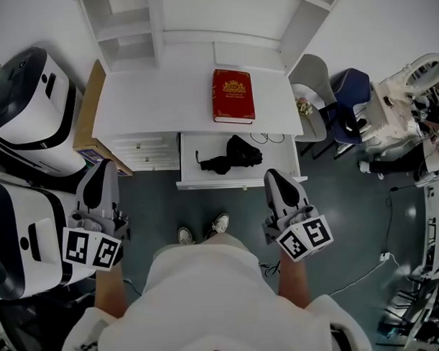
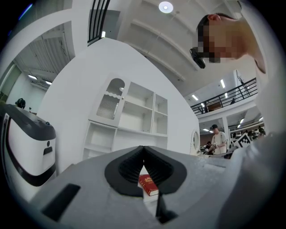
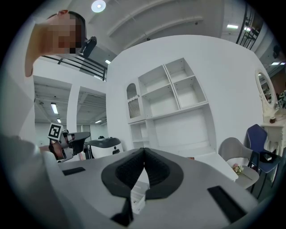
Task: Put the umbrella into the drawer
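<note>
The drawer's (image 1: 284,162) back (under the desktop (image 1: 159,101)) is hidden.

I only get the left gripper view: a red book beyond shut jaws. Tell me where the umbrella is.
Observer: The head view shows the umbrella lying inside the open drawer.
Operator: Report the other hand.
Observer: The right hand-held gripper has its jaws together, with nothing between them.
Operator: Place it against the drawer.
Observer: In the head view its tip shows at the drawer's front right edge, clear of the umbrella. I cannot tell whether it touches the drawer.
</note>
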Demonstrator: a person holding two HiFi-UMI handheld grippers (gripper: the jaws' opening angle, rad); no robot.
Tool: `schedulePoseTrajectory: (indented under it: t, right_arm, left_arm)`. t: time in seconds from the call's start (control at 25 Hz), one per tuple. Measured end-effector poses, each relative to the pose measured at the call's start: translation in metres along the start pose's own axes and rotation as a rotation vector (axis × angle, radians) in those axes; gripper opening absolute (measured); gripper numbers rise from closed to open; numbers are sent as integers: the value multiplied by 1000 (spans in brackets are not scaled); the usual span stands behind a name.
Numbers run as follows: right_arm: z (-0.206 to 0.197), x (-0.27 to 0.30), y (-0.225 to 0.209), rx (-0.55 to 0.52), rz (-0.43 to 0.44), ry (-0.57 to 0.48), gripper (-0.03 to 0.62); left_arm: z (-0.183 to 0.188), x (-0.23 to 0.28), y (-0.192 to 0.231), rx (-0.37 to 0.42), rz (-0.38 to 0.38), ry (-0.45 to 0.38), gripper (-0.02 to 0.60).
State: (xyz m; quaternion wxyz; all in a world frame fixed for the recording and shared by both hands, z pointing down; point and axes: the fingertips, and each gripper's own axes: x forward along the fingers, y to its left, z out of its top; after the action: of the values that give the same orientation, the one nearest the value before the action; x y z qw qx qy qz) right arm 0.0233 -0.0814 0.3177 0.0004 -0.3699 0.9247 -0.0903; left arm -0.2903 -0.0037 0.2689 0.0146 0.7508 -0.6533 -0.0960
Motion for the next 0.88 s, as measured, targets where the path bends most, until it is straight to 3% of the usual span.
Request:
schedulePoseTrajectory:
  t: [0.36, 0.88]
  right_arm:
    - [-8, 0, 6, -16, -11, 25, 0]
    - [-16, 6, 8, -45, -15, 34, 0]
  left_arm:
    - [-9, 4, -10, -30, -43, 2, 15]
    - [-24, 5, -9, -69, -49, 9, 15]
